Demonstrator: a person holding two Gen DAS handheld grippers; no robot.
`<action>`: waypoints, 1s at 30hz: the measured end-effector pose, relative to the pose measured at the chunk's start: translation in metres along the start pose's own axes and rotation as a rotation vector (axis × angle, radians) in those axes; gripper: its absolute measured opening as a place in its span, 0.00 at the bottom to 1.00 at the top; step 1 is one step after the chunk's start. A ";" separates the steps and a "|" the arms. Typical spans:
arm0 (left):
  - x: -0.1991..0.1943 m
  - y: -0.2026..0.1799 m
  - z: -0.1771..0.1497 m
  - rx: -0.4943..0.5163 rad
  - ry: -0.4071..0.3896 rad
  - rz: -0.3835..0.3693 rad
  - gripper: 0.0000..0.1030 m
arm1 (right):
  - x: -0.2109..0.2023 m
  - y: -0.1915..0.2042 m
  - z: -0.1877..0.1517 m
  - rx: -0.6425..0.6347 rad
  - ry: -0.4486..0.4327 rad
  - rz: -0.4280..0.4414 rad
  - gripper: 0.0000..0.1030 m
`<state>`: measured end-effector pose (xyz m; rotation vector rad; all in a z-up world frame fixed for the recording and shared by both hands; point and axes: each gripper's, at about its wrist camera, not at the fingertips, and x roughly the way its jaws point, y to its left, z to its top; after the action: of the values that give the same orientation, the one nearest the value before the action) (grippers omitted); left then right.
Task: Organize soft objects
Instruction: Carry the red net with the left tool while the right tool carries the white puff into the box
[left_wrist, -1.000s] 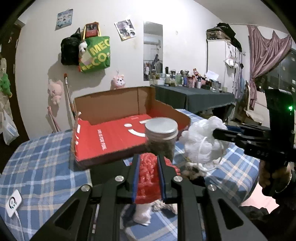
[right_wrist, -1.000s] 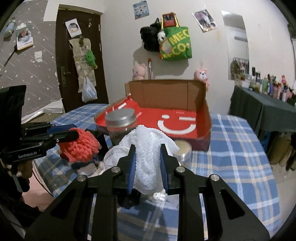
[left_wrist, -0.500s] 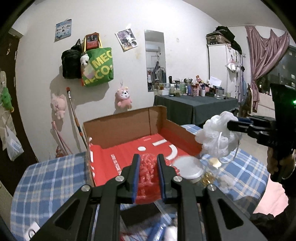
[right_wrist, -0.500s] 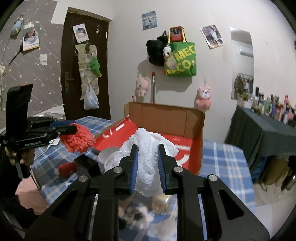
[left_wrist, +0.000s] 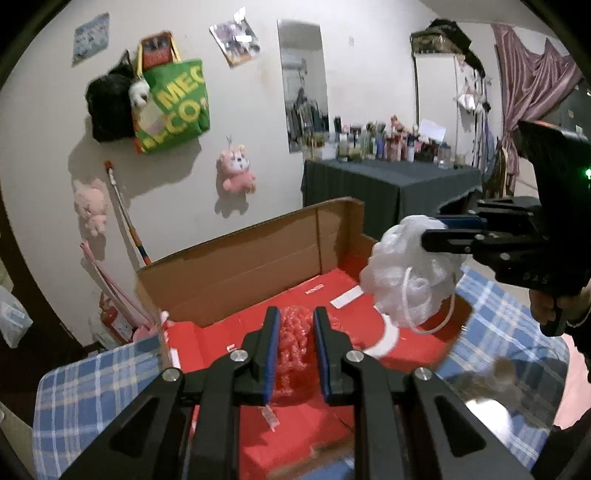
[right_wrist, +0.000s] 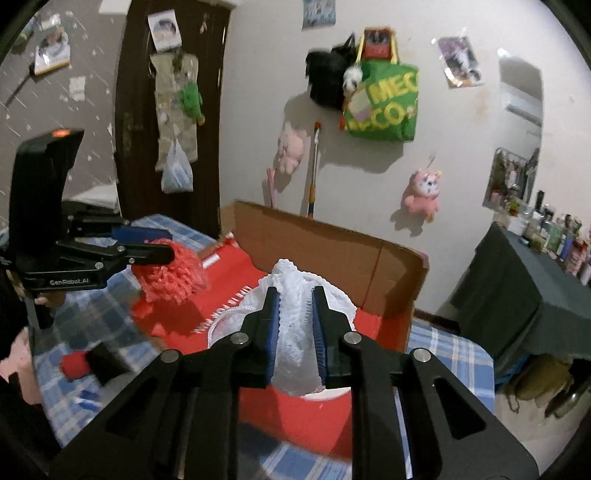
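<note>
Checked counter (left_wrist: 92, 387) carries red-lined box (left_wrist: 236, 266); left gripper (left_wrist: 295, 354) clamps red puff (left_wrist: 293, 339), right gripper (right_wrist: 295, 332) white puff (right_wrist: 295, 343), seemingly above box.

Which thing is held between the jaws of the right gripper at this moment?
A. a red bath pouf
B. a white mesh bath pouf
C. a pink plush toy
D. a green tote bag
B: in the right wrist view the right gripper has its jaws pressed on the white mesh bath pouf, above the red-lined cardboard box.
</note>
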<state>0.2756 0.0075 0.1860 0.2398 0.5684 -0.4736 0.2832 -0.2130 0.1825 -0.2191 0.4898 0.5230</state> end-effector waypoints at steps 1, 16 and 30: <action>0.011 0.004 0.004 0.002 0.016 0.000 0.19 | 0.016 -0.006 0.005 0.001 0.026 0.009 0.15; 0.122 0.038 0.011 -0.079 0.173 0.024 0.19 | 0.146 -0.033 0.019 0.055 0.227 -0.044 0.13; 0.170 0.054 0.010 -0.110 0.256 0.049 0.20 | 0.199 -0.053 0.008 0.138 0.323 -0.028 0.13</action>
<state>0.4329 -0.0110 0.1027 0.2099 0.8343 -0.3653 0.4639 -0.1710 0.0938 -0.1782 0.8337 0.4260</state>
